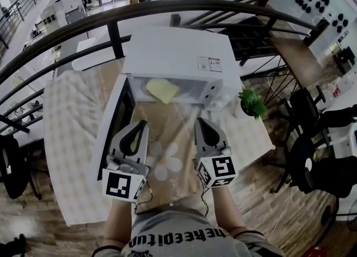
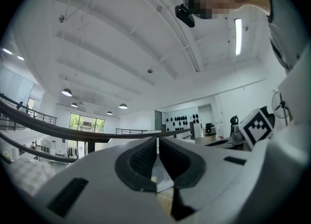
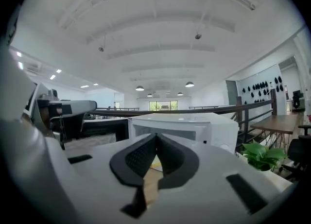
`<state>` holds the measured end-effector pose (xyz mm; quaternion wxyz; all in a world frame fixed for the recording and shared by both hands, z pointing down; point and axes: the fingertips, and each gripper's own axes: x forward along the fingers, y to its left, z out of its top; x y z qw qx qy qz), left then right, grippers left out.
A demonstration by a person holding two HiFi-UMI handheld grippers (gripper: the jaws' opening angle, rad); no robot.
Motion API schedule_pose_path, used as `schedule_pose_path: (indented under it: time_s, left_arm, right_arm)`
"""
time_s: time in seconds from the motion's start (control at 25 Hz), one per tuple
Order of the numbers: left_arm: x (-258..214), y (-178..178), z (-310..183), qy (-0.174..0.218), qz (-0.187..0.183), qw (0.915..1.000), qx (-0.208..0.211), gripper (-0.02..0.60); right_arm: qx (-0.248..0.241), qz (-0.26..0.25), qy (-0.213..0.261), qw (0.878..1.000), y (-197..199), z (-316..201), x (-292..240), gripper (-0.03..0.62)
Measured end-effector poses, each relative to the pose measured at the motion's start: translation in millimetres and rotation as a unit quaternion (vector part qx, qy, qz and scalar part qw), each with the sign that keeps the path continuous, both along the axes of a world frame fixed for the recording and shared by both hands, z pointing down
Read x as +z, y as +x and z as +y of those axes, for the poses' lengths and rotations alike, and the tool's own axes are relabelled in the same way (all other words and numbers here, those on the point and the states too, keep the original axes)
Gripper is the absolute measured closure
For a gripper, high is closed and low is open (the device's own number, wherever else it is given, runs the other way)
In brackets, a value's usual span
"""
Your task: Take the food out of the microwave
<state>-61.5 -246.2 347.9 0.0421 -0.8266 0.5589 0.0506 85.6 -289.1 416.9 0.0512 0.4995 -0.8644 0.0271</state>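
The white microwave stands on the table with its door swung open to the left. Inside its cavity lies a pale yellow piece of food. My left gripper hovers in front of the opening beside the door, jaws shut with nothing between them. To its right, also short of the opening, my right gripper is shut and empty. The right gripper view shows that gripper pointing at the microwave. The left gripper points level, its tips meeting, in its own view.
A checkered cloth covers the table. A small green plant stands right of the microwave, also in the right gripper view. A dark curved railing runs behind the table. Black chairs sit at right.
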Motion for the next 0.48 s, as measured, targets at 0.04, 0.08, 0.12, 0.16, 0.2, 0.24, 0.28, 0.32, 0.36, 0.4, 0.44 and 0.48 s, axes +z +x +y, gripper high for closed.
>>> schedule_pose_path:
  time_s: [0.04,0.08,0.12,0.16,0.2,0.24,0.28,0.32,0.36,0.4,0.44,0.48]
  left_arm:
    - [4.0,0.6,-1.4,-0.002,-0.003,1.0000,0.002,0.566]
    - [7.7,0.9,-2.8,-0.004,-0.003,1.0000,0.003,0.566]
    - [10.9,1.1,-4.0,-0.007,-0.001,1.0000,0.006,0.566]
    - [14.0,1.2,-4.9,-0.010,0.002,0.9999,0.008,0.566]
    - [18.1,1.4,-5.3,-0.016,0.004,0.9998,0.011,0.566]
    - [22.2,1.2,-5.6,-0.021,0.005,0.9997,0.012,0.566]
    - [25.3,0.5,-6.2,-0.024,0.006,0.9996,0.012,0.566]
    - [29.4,-0.5,-6.7,-0.029,0.006,0.9995,0.013,0.566]
    - [34.8,-1.7,-6.9,-0.037,0.006,0.9992,0.013,0.566]
    - [38.6,-3.6,-7.7,-0.041,0.007,0.9990,0.012,0.566]
    - [39.8,-5.9,-9.1,-0.041,0.008,0.9991,0.009,0.566]
    - [39.5,-8.2,-10.6,-0.037,0.009,0.9993,0.006,0.566]
  right_arm:
    - [-0.005,0.010,-0.003,1.000,-4.2,-3.2,5.9,0.589]
    - [-0.010,0.019,-0.005,1.000,-8.5,-6.3,11.7,0.589]
    - [-0.015,0.029,-0.007,0.999,-12.7,-9.2,17.3,0.589]
    - [-0.019,0.040,-0.010,0.999,-16.9,-11.9,22.9,0.589]
    - [-0.024,0.050,-0.011,0.998,-20.8,-14.3,28.4,0.589]
    - [-0.028,0.061,-0.013,0.998,-24.6,-16.7,34.1,0.589]
    - [-0.033,0.072,-0.015,0.997,-28.4,-19.1,40.0,0.588]
    - [-0.038,0.083,-0.016,0.996,-32.2,-21.5,46.0,0.588]
    - [-0.044,0.093,-0.016,0.995,-35.8,-24.0,51.9,0.585]
    - [-0.049,0.105,-0.015,0.993,-39.6,-26.7,56.9,0.582]
    - [-0.055,0.118,-0.014,0.991,-43.6,-29.5,60.8,0.579]
    - [-0.061,0.132,-0.011,0.989,-47.3,-32.4,64.6,0.577]
